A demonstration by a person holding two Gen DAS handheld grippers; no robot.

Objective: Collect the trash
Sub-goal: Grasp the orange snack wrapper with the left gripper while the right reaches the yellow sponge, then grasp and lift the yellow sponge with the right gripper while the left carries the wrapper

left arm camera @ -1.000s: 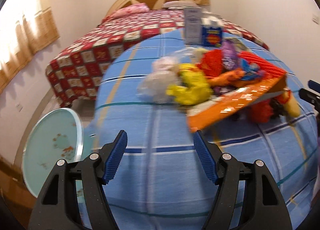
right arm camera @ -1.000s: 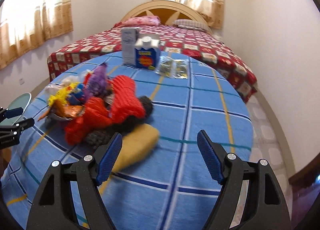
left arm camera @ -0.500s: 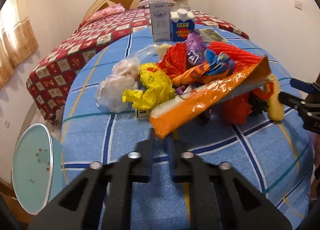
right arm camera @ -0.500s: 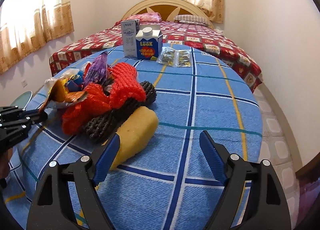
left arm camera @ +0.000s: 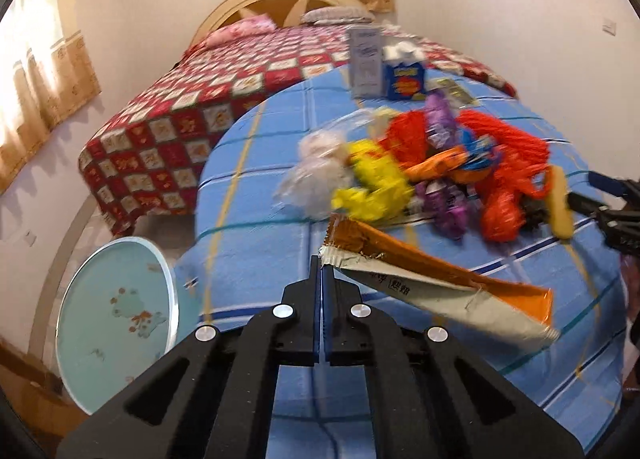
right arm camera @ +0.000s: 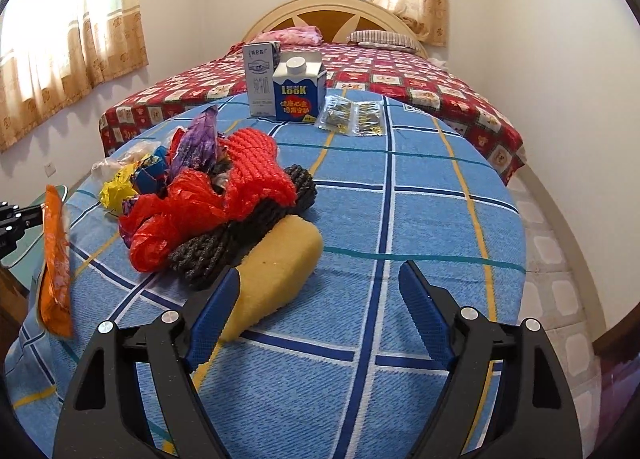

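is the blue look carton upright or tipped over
Upright. The blue carton stands on its base on the table beside the white carton, with its round cap on top.

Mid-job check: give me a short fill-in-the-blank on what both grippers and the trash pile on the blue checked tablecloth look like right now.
1. The left gripper has its jaws shut on the torn edge of the long ____ foil snack wrapper.
2. The right gripper has its jaws ____, holding nothing.
3. Nearest the right gripper lies a ____ foam sponge.
4. Two cartons stand at the table's far edge; the shorter blue carton reads ____.

Missing: orange; open; yellow; LOOK
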